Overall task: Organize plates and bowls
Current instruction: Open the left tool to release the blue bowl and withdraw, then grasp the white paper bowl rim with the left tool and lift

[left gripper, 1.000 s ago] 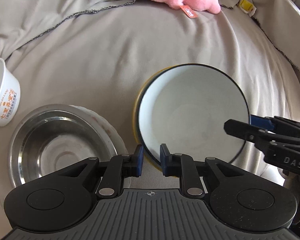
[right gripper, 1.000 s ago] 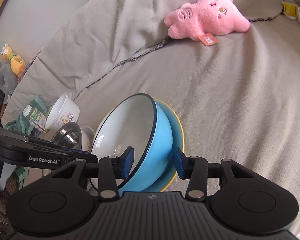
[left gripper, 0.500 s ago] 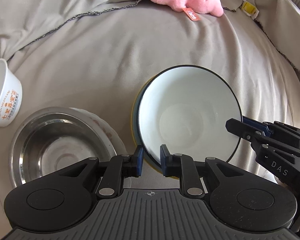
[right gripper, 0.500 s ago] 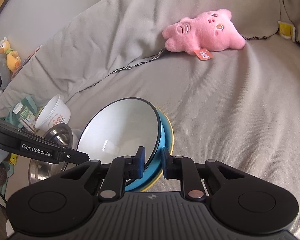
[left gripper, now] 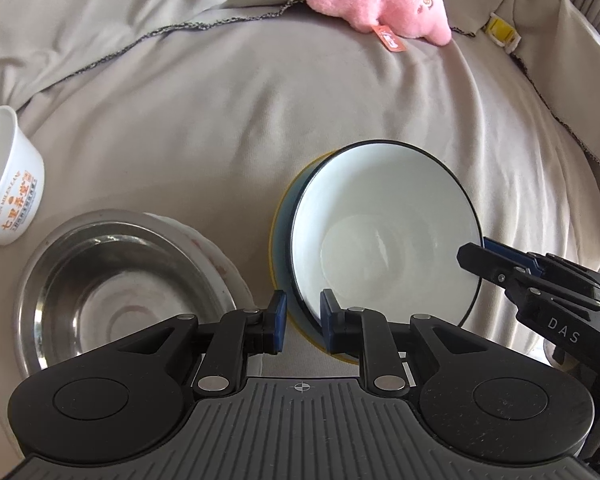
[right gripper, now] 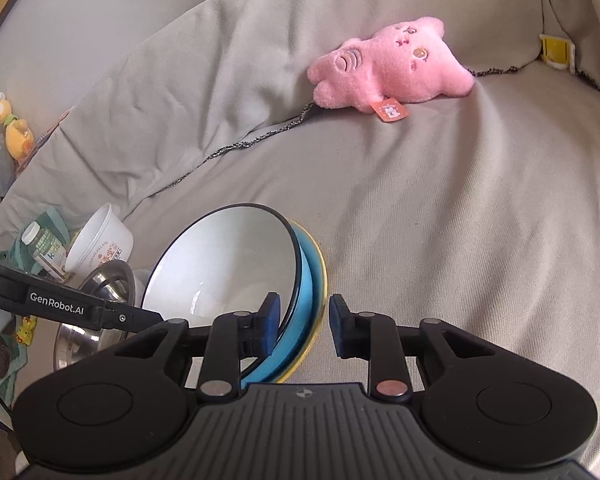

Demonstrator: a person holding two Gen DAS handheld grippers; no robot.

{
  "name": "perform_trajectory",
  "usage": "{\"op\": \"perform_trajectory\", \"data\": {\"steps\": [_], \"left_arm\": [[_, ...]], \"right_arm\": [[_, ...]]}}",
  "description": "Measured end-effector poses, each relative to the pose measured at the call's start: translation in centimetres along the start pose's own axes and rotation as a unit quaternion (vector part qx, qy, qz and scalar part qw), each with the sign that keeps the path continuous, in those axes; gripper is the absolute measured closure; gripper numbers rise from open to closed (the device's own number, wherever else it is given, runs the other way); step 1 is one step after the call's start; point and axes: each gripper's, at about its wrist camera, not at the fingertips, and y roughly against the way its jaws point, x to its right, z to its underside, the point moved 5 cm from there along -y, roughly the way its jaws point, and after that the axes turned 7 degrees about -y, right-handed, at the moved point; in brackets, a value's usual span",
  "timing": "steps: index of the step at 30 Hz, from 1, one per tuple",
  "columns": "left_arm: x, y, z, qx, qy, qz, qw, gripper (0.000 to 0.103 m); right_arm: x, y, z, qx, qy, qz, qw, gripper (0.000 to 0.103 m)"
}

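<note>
— Where's the blue bowl (left gripper: 380,240)?
— On the sofa (left gripper: 260,140), near the seat's front edge, tilted against the yellow plate (right gripper: 323,280).
— And the grippers?
— The left gripper (left gripper: 303,322) is clamped on its rim. The right gripper (right gripper: 304,322) has its jaws opening, with the rim between them and one pad clear.

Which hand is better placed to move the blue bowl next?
Left, probably. The left gripper pinches the rim of the blue bowl, with the steel bowl close beside it. The right gripper is opening its jaws around the rim, not pressing it.
</note>
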Motion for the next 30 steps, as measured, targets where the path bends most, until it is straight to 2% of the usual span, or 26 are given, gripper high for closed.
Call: {"op": "perform_trajectory", "data": {"steps": [4, 10, 15, 18, 21, 23, 25, 27, 28, 30], "left_arm": [[0.1, 0.2, -0.3, 0.008, 0.001, 0.004, 1.0, 0.082], [-0.6, 0.6, -0.5, 0.018, 0.02, 0.015, 0.9995, 0.082], [-3.4, 3.1, 0.0, 0.075, 0.061, 0.047, 0.9942, 0.082], [-6.4, 4.9, 0.9, 0.134, 0.098, 0.068, 0.9838, 0.082], [-10.6, 7.4, 2.7, 0.234, 0.13, 0.055, 0.9619, 0.082], [-14.6, 9.1, 4.6, 0.303, 0.178, 0.025, 0.9358, 0.082], [-19.6, 10.1, 6.9, 0.349, 0.251, -0.009, 0.9029, 0.082], [-25.1, 10.0, 8.8, 0.354, 0.326, -0.041, 0.8756, 0.081], [-27.8, 9.6, 9.4, 0.345, 0.358, -0.044, 0.8666, 0.081], [-31.9, 8.3, 9.9, 0.32, 0.403, -0.038, 0.8567, 0.081]], "right_arm": [[0.5, -0.3, 0.1, -0.01, -0.024, -0.02, 0.999, 0.08], [-0.1, -0.4, 0.0, -0.011, -0.011, -0.011, 1.0, 0.079], [-1.6, 1.1, -1.2, 0.005, 0.002, 0.01, 1.0, 0.079], [-3.5, 1.8, -2.5, 0.014, 0.02, 0.027, 0.999, 0.079], [-6.6, 1.7, -3.5, 0.017, 0.053, 0.045, 0.997, 0.076], [-9.3, 0.9, -4.0, 0.012, 0.073, 0.052, 0.996, 0.07], [-12.1, -0.4, -4.4, 0.002, 0.094, 0.056, 0.994, 0.061], [-15.4, -2.1, -4.7, -0.006, 0.122, 0.065, 0.99, 0.055], [-17.0, -3.1, -4.9, -0.011, 0.135, 0.07, 0.988, 0.054], [-20.3, -5.3, -5.3, -0.025, 0.153, 0.071, 0.985, 0.051]]}}
